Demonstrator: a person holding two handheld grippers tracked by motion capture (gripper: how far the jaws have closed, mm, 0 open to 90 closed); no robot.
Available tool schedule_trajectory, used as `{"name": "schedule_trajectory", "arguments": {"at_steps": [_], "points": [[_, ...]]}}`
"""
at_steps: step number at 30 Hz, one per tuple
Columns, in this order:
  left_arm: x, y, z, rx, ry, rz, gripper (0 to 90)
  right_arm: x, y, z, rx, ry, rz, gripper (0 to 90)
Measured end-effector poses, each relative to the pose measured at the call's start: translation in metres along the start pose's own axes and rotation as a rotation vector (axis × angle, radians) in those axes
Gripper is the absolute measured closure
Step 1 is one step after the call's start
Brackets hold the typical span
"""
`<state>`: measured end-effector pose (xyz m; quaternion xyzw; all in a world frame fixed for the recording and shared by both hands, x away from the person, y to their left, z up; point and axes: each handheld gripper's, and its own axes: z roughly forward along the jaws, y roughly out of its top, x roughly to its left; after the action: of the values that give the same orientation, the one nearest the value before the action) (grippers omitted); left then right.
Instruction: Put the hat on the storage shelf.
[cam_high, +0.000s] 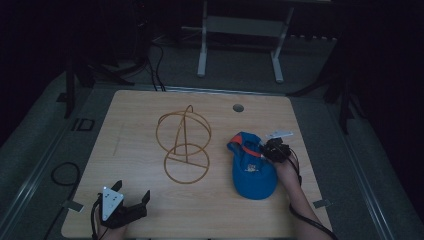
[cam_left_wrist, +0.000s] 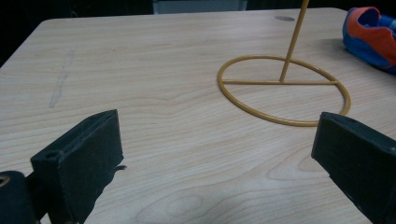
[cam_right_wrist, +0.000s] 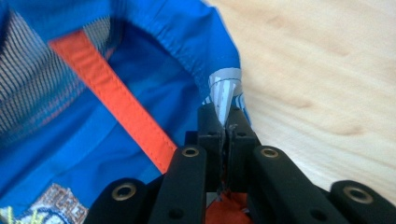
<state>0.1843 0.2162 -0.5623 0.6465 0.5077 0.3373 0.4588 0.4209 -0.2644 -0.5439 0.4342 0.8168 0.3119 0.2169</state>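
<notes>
A blue cap (cam_high: 252, 170) with orange trim lies upside down on the right half of the wooden table (cam_high: 135, 125). My right gripper (cam_high: 265, 152) is shut on the cap's rim; in the right gripper view the jaws pinch the blue fabric (cam_right_wrist: 196, 51) beside a white label (cam_right_wrist: 224, 88), with the gripper (cam_right_wrist: 224, 122) over the cap's inside and its orange band (cam_right_wrist: 116, 107). A yellow wire stand (cam_high: 184, 145) with a ring base rises at the table's middle. My left gripper (cam_high: 132, 192) rests open near the front left edge, its jaws framing the stand's base ring (cam_left_wrist: 285, 91) and the cap's edge (cam_left_wrist: 371, 35).
A round grommet hole (cam_high: 238, 107) sits near the table's far edge. A white metal frame (cam_high: 240, 42) stands on the floor beyond the table, and cables (cam_high: 65, 175) trail on the floor at the left.
</notes>
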Motion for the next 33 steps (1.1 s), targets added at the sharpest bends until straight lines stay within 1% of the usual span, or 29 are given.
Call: {"name": "schedule_trajectory", "arguments": {"at_steps": [1,2,5,9,11,13,15,17,20,23,24,26,27,29,31,33], "points": [[0.0,0.0,0.0,0.003,-0.004,0.001,2.2,-0.001,0.002,-0.005,-0.024,0.002,0.015,87.7],[0.0,0.0,0.0,0.004,-0.004,0.003,2.2,-0.002,0.003,-0.01,-0.046,0.001,0.019,87.7],[-0.001,0.0,0.001,0.01,-0.009,0.012,2.2,-0.002,0.009,-0.027,-0.091,0.004,0.007,87.8],[-0.002,0.001,0.001,0.011,-0.003,0.014,2.1,-0.002,0.017,-0.052,-0.154,0.005,0.0,87.9],[-0.002,0.001,0.001,0.012,-0.005,0.013,2.1,-0.003,0.021,-0.065,-0.194,0.019,0.008,87.8],[-0.002,0.001,0.002,0.016,-0.01,0.009,2.1,-0.004,0.025,-0.077,-0.233,0.031,0.006,87.8],[-0.003,0.001,0.003,0.021,-0.004,0.012,2.2,-0.004,0.029,-0.089,-0.268,0.029,0.001,87.9],[-0.003,0.002,0.003,0.019,-0.007,0.005,2.2,-0.004,0.033,-0.1,-0.291,0.032,-0.003,87.9],[-0.003,0.004,0.001,0.023,-0.006,0.005,2.1,-0.003,0.039,-0.115,-0.318,0.023,-0.009,87.9],[-0.003,0.01,0.0,0.04,-0.005,-0.011,2.2,-0.001,0.044,-0.13,-0.347,0.017,-0.018,87.9],[-0.003,0.013,-0.001,0.039,-0.014,-0.016,2.2,0.0,0.045,-0.134,-0.356,0.022,-0.022,87.9],[-0.006,0.019,-0.004,0.037,-0.016,0.006,2.1,0.001,0.047,-0.141,-0.365,0.022,-0.034,87.9],[-0.007,0.024,-0.006,0.035,-0.025,0.018,2.1,0.001,0.048,-0.144,-0.37,0.022,-0.04,87.9],[-0.01,0.034,-0.012,0.025,-0.051,0.003,2.2,0.001,0.049,-0.148,-0.372,0.025,-0.045,87.9],[-0.012,0.045,-0.017,0.018,-0.07,-0.002,2.2,0.001,0.05,-0.152,-0.373,0.028,-0.044,87.9],[-0.012,0.045,-0.017,0.018,-0.07,-0.002,2.2,0.0,0.05,-0.154,-0.375,0.028,-0.045,87.9]]}}
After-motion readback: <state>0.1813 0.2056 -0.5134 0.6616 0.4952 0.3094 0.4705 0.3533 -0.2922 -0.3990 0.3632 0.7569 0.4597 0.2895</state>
